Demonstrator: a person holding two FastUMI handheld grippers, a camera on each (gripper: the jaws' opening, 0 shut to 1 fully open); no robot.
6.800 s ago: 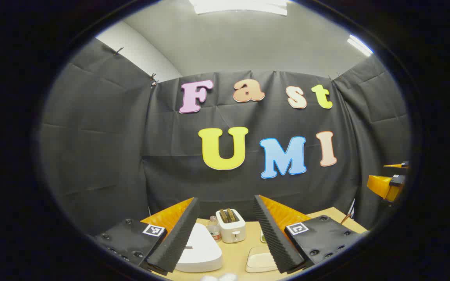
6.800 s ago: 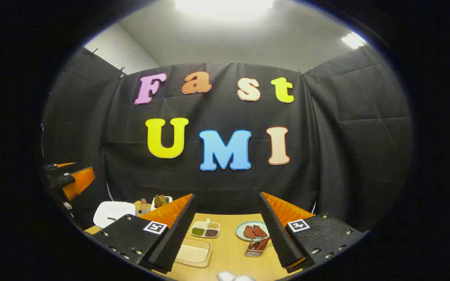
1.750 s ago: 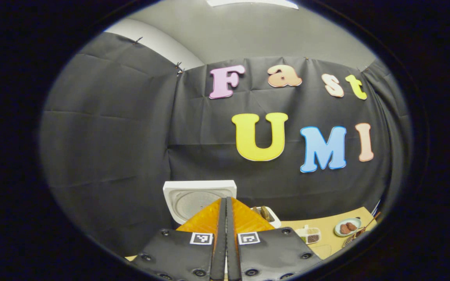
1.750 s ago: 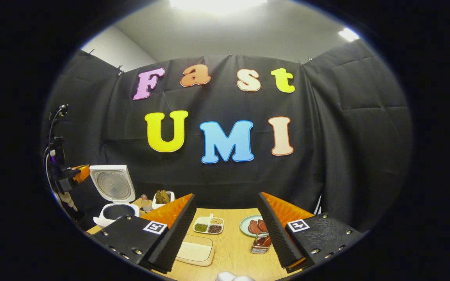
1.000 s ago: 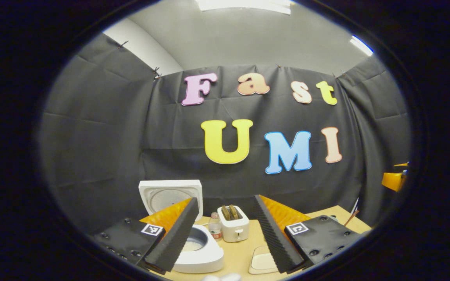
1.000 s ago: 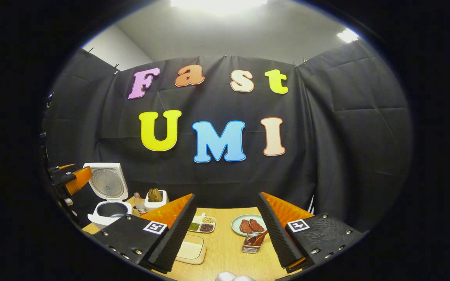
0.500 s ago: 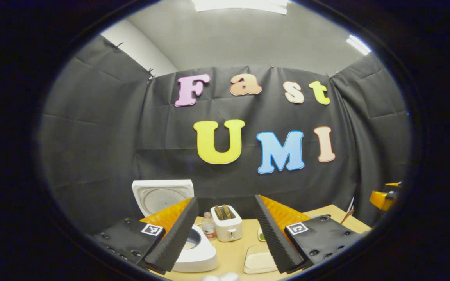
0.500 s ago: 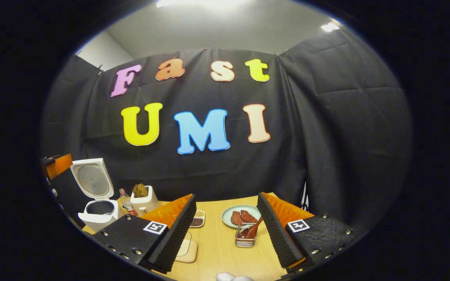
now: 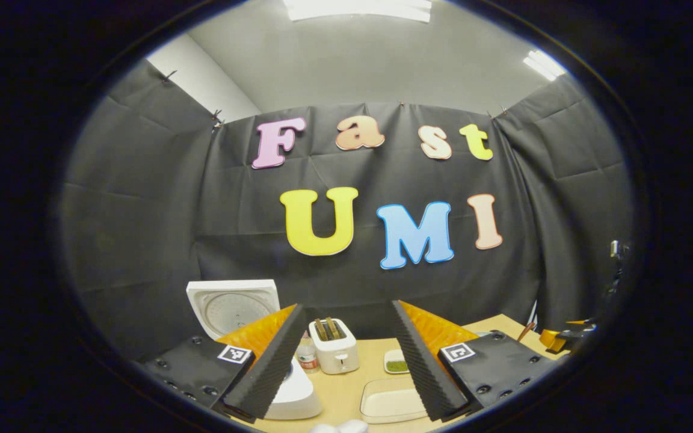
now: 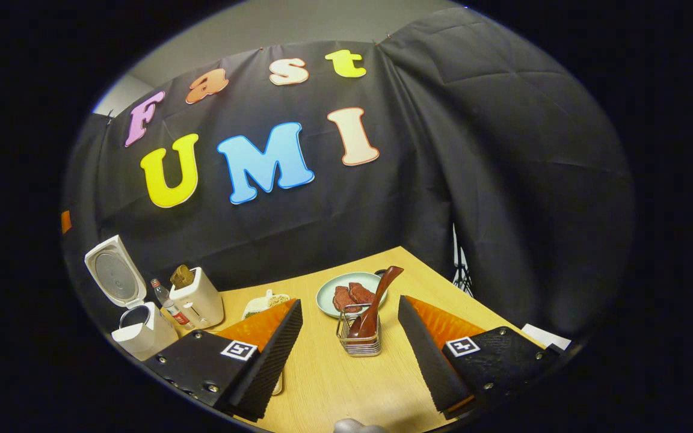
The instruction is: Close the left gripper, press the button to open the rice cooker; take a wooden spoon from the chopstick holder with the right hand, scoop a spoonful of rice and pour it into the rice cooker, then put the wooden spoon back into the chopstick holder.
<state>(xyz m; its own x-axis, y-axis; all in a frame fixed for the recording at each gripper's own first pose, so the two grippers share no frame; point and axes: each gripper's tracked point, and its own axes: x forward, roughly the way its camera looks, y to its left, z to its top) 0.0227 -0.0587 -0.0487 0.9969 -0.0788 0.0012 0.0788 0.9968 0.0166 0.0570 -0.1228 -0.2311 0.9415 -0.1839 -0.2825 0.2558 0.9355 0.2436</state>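
The white rice cooker [image 9: 291,394] stands low on the left with its lid [image 9: 232,305] up, partly behind my left finger. My left gripper [image 9: 346,307] is open and holds nothing, a little back from the cooker. In the right gripper view, a dark wooden spoon [image 10: 378,299] leans in a wire chopstick holder [image 10: 360,341] on the wooden table [image 10: 346,385]. My right gripper [image 10: 349,302] is open, and the holder stands just beyond the gap between its fingers. The open rice cooker [image 10: 136,328] sits far left. A cream tray [image 9: 390,404] lies between the left fingers.
A white toaster [image 9: 334,352] and a small bottle [image 9: 306,356] stand behind the cooker. A pale green plate with meat [image 10: 349,293] lies behind the holder, a divided dish [image 10: 265,302] to its left. The right gripper [image 9: 563,338] shows at the table's right edge.
The right gripper has tilted down and come closer to the chopstick holder, which is now larger and centred between its fingers. The left gripper stays open and has drifted slightly away from the cooker.
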